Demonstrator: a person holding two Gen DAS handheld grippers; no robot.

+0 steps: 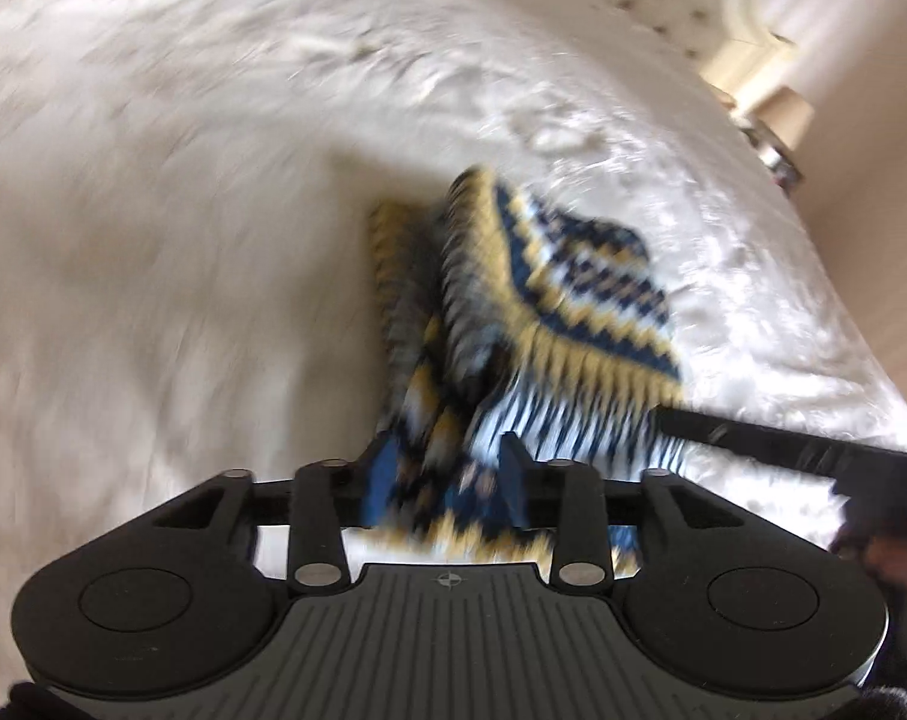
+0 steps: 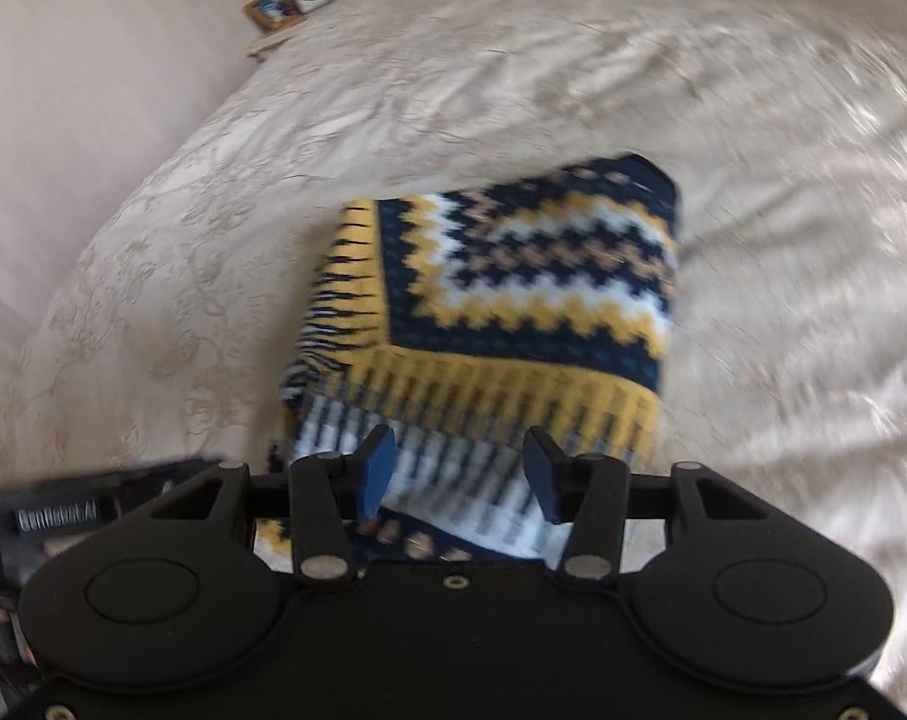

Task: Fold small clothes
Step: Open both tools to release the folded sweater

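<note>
While everything's a bit motion-blurred, a fair amount can still be read off both wrist views:

Left gripper (image 1: 447,468): jaws are seen partway apart with a bunched strip of the knit between them. Whether the pads are actually biting on it can't be told, too smeary.

Right gripper (image 2: 459,474): jaws are held apart over the striped near edge of the knit. Cloth sits between the blue pads (image 2: 377,474), but a clear gap is seen on both sides, so no pinch is made out here.

Patterned knit garment (image 2: 513,300): navy, mustard and white zigzag knit, some small sweater-ish thing, the exact type can't be pinned down. It's found on the bedspread, right in front of both grippers, with its near edge reaching in under them.

Done so far: at least one fold looks to be in already. In the right view a squarish panel is laid over a striped layer underneath. In the left view it's bunched and doubled up rather than flat.

Still left: the bundle isn't neat yet, so another fold and some flattening would probably be needed.

Bedspread (image 1: 183,210): cream embroidered cover, nothing else laid on it nearby.

Background: a bedside table (image 2: 279,6) with small frames is seen beyond the bed.
</note>
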